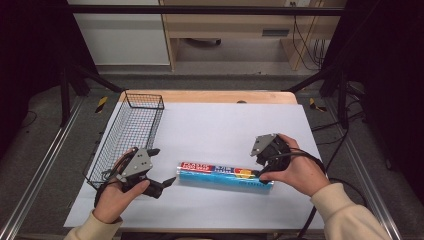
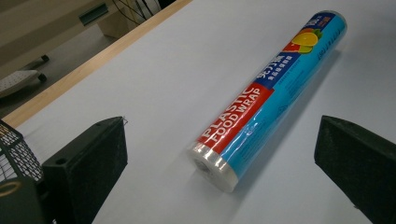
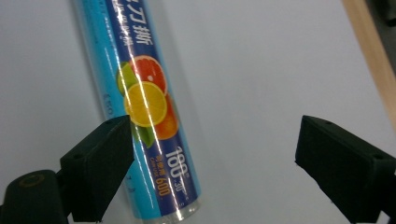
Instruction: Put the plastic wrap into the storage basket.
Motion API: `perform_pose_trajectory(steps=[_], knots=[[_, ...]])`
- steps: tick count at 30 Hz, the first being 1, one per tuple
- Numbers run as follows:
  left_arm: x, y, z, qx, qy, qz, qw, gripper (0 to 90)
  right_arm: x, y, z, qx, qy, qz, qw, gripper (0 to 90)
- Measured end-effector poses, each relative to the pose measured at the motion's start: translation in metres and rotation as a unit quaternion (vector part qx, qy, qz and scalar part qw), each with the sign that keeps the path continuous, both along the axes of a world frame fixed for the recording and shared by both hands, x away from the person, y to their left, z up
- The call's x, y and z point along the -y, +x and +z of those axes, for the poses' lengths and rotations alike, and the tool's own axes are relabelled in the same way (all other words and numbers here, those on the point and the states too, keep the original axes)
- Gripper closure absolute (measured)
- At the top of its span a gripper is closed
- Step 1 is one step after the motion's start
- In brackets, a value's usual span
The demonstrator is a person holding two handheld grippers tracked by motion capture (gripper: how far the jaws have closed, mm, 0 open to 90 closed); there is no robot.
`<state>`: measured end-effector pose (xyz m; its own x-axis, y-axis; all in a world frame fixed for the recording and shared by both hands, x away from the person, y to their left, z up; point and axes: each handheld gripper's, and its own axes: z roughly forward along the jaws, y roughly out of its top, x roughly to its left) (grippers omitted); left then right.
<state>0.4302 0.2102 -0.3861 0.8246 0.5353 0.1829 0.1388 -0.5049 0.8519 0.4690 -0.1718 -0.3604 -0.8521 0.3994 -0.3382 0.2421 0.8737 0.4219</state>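
A roll of plastic food wrap (image 1: 225, 176), blue with a red label, lies flat on the white sheet (image 1: 225, 125) near the front. My left gripper (image 1: 163, 168) is just off the roll's left end, open. In the left gripper view the roll (image 2: 266, 102) stretches away between the wide black jaws of that gripper (image 2: 222, 128), untouched. My right gripper (image 1: 261, 167) hovers over the roll's right end. In the right gripper view the fruit-printed end of the roll (image 3: 144, 107) lies below, beside one jaw of the open gripper (image 3: 215, 123). No pad presses on it.
A black wire basket (image 1: 127, 132) stands along the sheet's left edge, right behind my left hand. The wooden table edge (image 1: 210, 96) runs along the far side. Cables trail off to the right of my right hand.
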Motion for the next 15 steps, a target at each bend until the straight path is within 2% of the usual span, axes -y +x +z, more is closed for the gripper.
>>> perform_pose_trajectory(steps=[2, 4, 5, 6, 7, 9, 10, 11, 12, 13, 15], knots=[[-0.002, 0.0, 0.0, -0.003, -0.002, 0.001, 1.0, 2.7, -0.005, 0.004, -0.003, -0.02, 0.001, 0.014, 0.9997, 12.3], [-0.003, 0.0, 0.0, -0.005, -0.005, 0.003, 1.0, 2.7, -0.01, 0.008, -0.009, -0.036, -0.009, 0.023, 0.9991, 12.1], [-0.004, 0.0, 0.0, -0.005, -0.004, 0.003, 1.0, 2.8, -0.015, 0.012, -0.018, -0.054, -0.02, 0.034, 0.9978, 11.3], [-0.005, 0.0, 0.0, -0.005, -0.003, 0.004, 1.0, 2.8, -0.015, 0.012, -0.018, -0.054, -0.02, 0.034, 0.9978, 11.3], [-0.005, 0.0, 0.0, -0.005, -0.004, 0.005, 1.0, 2.8, -0.021, 0.014, -0.027, -0.075, -0.025, 0.04, 0.9961, 10.5], [-0.006, -0.001, -0.001, -0.006, 0.0, 0.003, 1.0, 2.7, -0.023, 0.015, -0.031, -0.08, -0.028, 0.043, 0.9955, 10.4], [-0.006, -0.001, -0.002, -0.007, 0.0, 0.003, 1.0, 2.8, -0.026, 0.017, -0.037, -0.087, -0.042, 0.047, 0.9942, 10.5], [-0.006, -0.001, -0.002, -0.007, 0.004, 0.002, 1.0, 2.8, -0.027, 0.018, -0.04, -0.09, -0.045, 0.053, 0.9935, 10.5], [-0.006, -0.001, -0.002, -0.008, 0.004, 0.001, 1.0, 2.8, -0.029, 0.018, -0.044, -0.1, -0.047, 0.053, 0.9925, 11.0], [-0.006, -0.001, -0.003, -0.008, 0.007, 0.0, 0.9999, 2.8, -0.03, 0.02, -0.049, -0.1, -0.044, 0.069, 0.9916, 13.6], [-0.006, -0.001, -0.003, -0.009, 0.008, -0.002, 0.9999, 2.7, -0.03, 0.02, -0.05, -0.102, -0.044, 0.069, 0.9914, 13.0]])
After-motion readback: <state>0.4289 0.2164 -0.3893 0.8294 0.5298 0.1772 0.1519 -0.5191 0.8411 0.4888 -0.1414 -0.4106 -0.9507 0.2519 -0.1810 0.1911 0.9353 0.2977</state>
